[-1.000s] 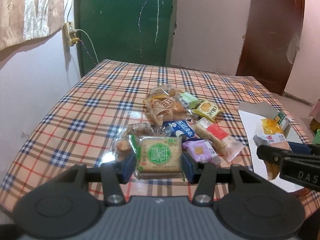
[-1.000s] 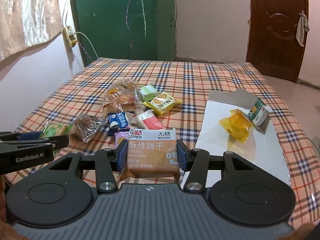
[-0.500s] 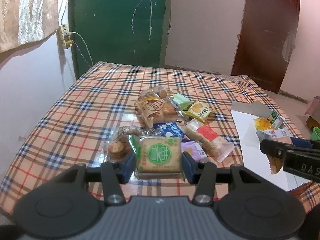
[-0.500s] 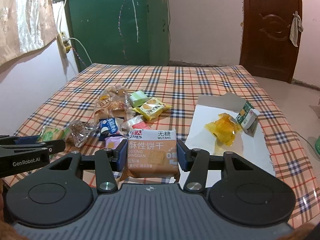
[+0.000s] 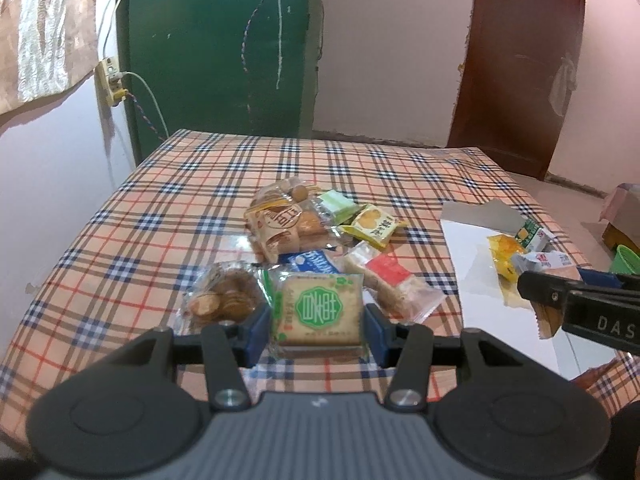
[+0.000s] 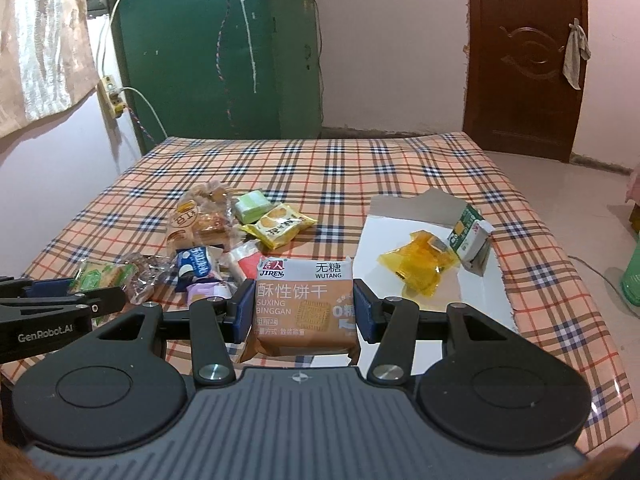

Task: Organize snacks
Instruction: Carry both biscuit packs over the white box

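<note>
Left gripper (image 5: 318, 318) pinching green cracker pack (image 5: 318, 312) | right gripper (image 6: 305, 307) pinching brown biscuit pack (image 6: 306, 304) | two snacks on white sheet (image 6: 404, 228) | pile (image 6: 224, 236) left

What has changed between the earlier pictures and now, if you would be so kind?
Both grippers have drawn back and slightly up from the table, so the snack pile looks farther off in each view. The left gripper stays clamped on the green-label cracker packet, the right gripper on the brown biscuit packet. Nothing was released; the pile and the white sheet lie as before.
</note>
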The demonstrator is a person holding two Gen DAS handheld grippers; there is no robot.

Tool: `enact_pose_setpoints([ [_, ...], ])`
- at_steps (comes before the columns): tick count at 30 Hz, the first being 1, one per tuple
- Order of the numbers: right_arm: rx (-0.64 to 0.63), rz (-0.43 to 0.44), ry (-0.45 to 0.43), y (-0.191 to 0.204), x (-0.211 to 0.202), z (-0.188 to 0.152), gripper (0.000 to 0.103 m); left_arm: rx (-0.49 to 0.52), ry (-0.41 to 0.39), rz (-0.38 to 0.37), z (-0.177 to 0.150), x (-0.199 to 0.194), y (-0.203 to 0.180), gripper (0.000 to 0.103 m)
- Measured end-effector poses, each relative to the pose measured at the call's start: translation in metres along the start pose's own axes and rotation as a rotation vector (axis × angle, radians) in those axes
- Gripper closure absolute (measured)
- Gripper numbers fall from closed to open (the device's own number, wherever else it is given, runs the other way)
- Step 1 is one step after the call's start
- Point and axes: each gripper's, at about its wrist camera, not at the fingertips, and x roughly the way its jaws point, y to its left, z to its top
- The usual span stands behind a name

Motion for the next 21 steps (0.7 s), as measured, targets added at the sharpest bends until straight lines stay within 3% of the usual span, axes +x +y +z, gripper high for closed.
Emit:
enact_pose_setpoints([
  [21, 0.075, -0.101, -0.002, -0.037, -0.005, -0.001, 0.041, 0.073, 0.002, -0.082, 0.015, 0.013, -0.051, 0.054],
])
